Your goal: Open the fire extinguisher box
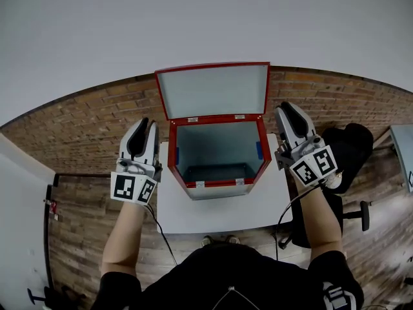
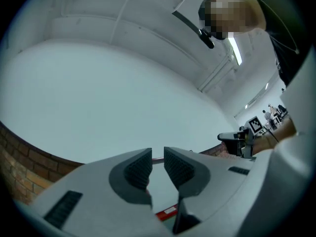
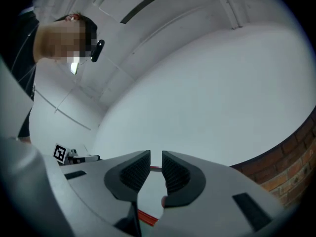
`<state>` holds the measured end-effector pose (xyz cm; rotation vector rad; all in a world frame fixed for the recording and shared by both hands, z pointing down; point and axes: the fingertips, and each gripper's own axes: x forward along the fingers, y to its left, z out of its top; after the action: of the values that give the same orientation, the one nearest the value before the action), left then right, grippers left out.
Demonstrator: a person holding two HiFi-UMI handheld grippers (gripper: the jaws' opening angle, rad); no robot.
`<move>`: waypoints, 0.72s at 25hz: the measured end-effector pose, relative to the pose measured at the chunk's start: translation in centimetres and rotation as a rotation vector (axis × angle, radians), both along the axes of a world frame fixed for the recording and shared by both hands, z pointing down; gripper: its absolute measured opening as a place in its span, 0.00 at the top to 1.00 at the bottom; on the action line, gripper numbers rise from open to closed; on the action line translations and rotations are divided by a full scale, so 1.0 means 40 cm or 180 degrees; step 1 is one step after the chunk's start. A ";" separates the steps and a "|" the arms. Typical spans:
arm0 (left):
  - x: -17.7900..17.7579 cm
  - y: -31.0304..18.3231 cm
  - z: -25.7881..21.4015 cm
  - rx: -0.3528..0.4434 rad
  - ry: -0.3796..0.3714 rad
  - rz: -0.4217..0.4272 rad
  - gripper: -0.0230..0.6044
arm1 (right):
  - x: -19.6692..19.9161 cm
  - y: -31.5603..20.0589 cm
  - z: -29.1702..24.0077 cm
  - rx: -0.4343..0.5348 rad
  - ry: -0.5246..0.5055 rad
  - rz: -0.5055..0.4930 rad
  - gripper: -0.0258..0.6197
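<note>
The red fire extinguisher box point(image 1: 218, 181) stands on a white table point(image 1: 222, 210) with its lid point(image 1: 213, 90) swung up and back, showing a grey, empty inside. My left gripper point(image 1: 143, 126) hovers just left of the box and my right gripper point(image 1: 288, 110) just right of it, neither touching it. In the left gripper view the left gripper point(image 2: 158, 164) shows a narrow gap between its pads with nothing in it. The right gripper point(image 3: 156, 168) looks the same in the right gripper view. A red box edge point(image 2: 168, 212) shows below the left jaws.
A black office chair point(image 1: 348, 150) stands right of the table. A brick wall band point(image 1: 84, 118) runs behind the box, with white wall above. The floor is wood planks point(image 1: 84, 199). A cable point(image 1: 164, 237) hangs from the table's front edge.
</note>
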<state>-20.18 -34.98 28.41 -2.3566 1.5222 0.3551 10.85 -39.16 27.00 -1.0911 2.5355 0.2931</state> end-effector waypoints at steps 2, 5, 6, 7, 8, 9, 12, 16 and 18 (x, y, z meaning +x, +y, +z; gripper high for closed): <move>0.007 0.041 0.044 -0.0072 0.0013 -0.0007 0.80 | -0.031 0.055 0.036 0.0017 0.0108 -0.0025 0.87; 0.010 0.089 0.134 -0.0246 -0.0013 -0.0086 0.84 | -0.083 0.130 0.126 -0.0075 0.0302 -0.0108 0.89; 0.010 0.103 0.165 -0.0317 -0.0007 -0.0103 0.85 | -0.099 0.151 0.161 -0.0147 0.0335 -0.0147 0.90; 0.011 0.117 0.194 -0.0395 0.0016 -0.0105 0.86 | -0.113 0.171 0.197 -0.0238 0.0337 -0.0191 0.90; 0.013 0.131 0.221 -0.0473 0.0054 -0.0095 0.87 | -0.126 0.188 0.231 -0.0344 0.0309 -0.0238 0.91; 0.017 0.145 0.246 -0.0549 0.0099 -0.0078 0.88 | -0.137 0.202 0.266 -0.0459 0.0269 -0.0282 0.91; 0.040 0.185 0.320 -0.0760 0.0245 -0.0012 0.89 | -0.173 0.240 0.371 -0.0792 0.0237 -0.0371 0.92; 0.098 0.235 0.432 -0.1117 0.0403 0.0102 0.89 | -0.209 0.291 0.466 -0.0880 0.0477 -0.0342 0.93; 0.142 0.261 0.492 -0.1309 0.0429 0.0219 0.89 | -0.215 0.309 0.501 -0.0959 0.0489 -0.0322 0.93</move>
<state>-14.50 -24.54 48.11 -2.7525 1.7153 0.2376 2.24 -26.80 47.06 -1.0751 2.8285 -0.0362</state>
